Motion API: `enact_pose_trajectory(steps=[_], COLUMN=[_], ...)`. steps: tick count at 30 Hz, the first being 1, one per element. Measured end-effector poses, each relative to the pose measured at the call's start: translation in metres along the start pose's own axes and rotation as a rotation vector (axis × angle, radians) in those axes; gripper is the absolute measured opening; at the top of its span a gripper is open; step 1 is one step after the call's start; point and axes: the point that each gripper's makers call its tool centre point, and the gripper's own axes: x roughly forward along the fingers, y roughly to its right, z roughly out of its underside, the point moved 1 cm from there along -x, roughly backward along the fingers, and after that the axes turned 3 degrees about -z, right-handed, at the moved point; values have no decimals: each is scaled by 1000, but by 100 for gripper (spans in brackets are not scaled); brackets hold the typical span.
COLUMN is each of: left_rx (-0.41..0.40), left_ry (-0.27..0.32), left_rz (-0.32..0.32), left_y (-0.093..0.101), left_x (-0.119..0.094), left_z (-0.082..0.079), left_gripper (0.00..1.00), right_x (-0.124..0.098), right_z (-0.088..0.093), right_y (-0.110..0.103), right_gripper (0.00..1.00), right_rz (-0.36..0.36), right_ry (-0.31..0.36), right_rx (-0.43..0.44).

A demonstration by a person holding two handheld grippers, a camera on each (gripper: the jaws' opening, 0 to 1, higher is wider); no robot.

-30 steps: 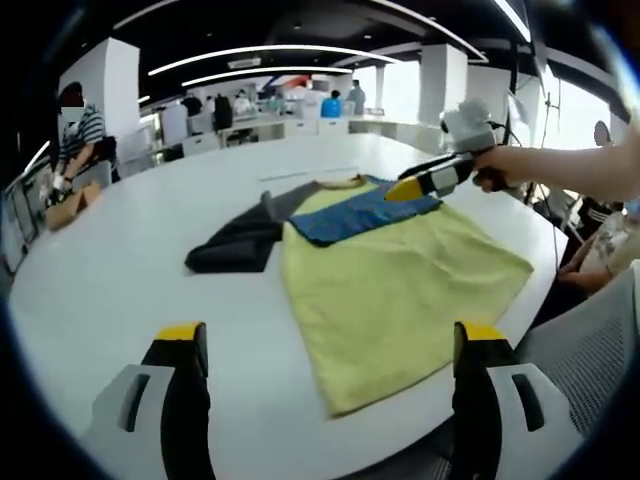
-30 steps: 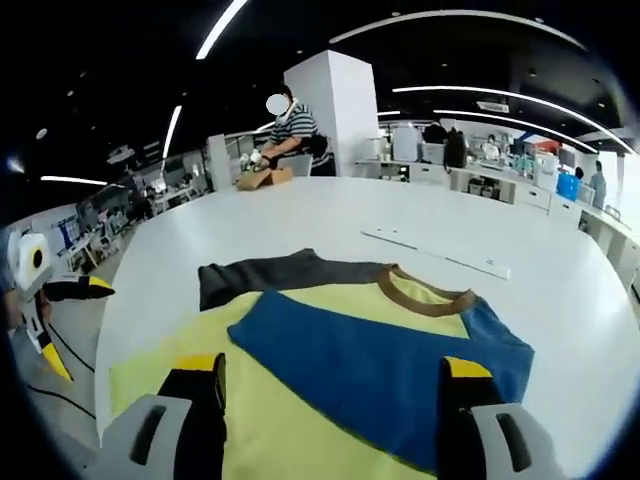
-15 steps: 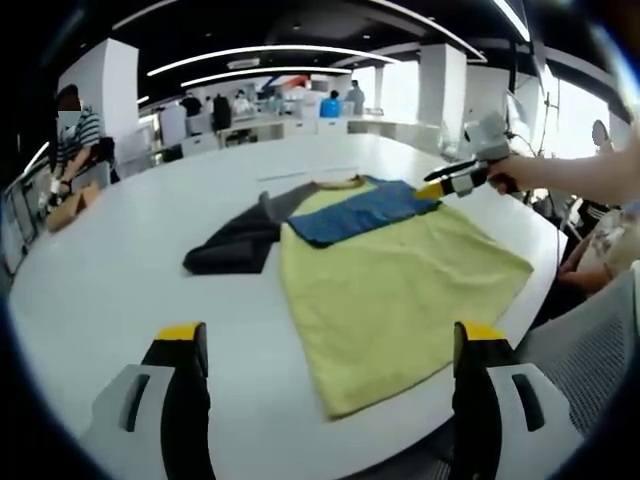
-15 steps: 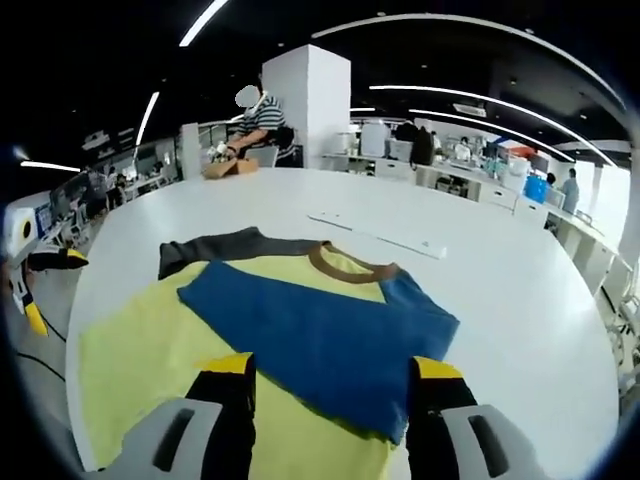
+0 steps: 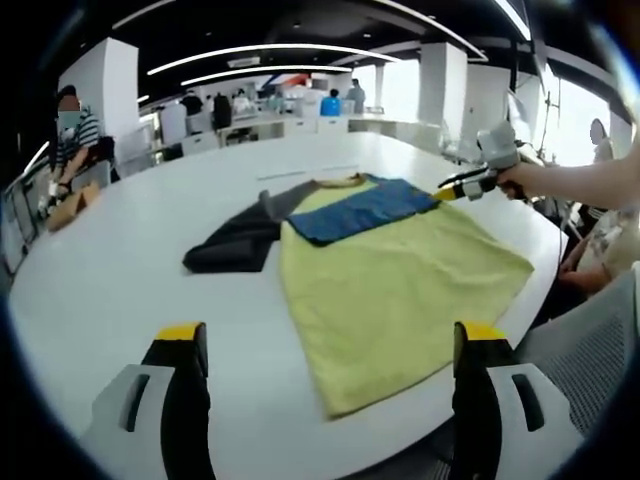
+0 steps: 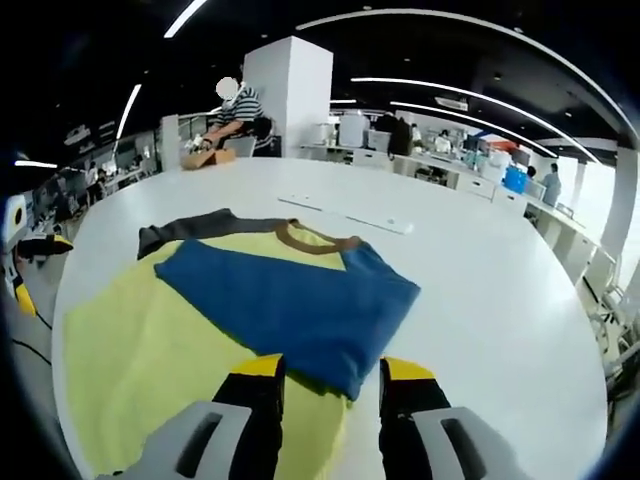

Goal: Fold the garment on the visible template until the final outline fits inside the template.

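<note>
T-shirt [image 5: 390, 275], yellow with a blue yoke and dark grey sleeve, lies flat on the white table [image 5: 120, 270]. I see my right gripper [image 6: 330, 372], jaws parted, at the blue sleeve's edge. My left gripper [image 5: 330, 345] hangs spread near the hem.

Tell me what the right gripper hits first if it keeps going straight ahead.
Probably the blue sleeve of the shirt, whose corner lies just ahead of the right gripper, between its fingers; depth is uncertain.
</note>
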Motion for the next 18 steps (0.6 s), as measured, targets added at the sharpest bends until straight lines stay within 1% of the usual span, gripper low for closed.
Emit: enact_pose_trajectory(steps=[2,5,8,10,13,16,18], left_rx=[0,3,4,5,6,9,7], left_ry=[-1,-6,-8,-8,-12,-16,-13], left_rz=[1,3,3,2,-2,-5,-6], left_y=[0,0,0,-1,-2,-3,-3], left_x=[0,0,0,0,-1,-1,-1], left_z=[0,1,1,1,2,2,2], left_gripper=[99,99,99,99,99,99,99], right_x=[-1,-1,-2,0,3,6,8], right_z=[4,9,13,14,17,22,24], right_y=[2,5,8,11,10,11,12], right_gripper=[28,25,19,16,15,10,6], right_rz=[6,18,32,42,43,65,73], right_ry=[-8,-21,-24,-22,-27,-42,-46], right_rx=[-3,17,30,50,74,83,107])
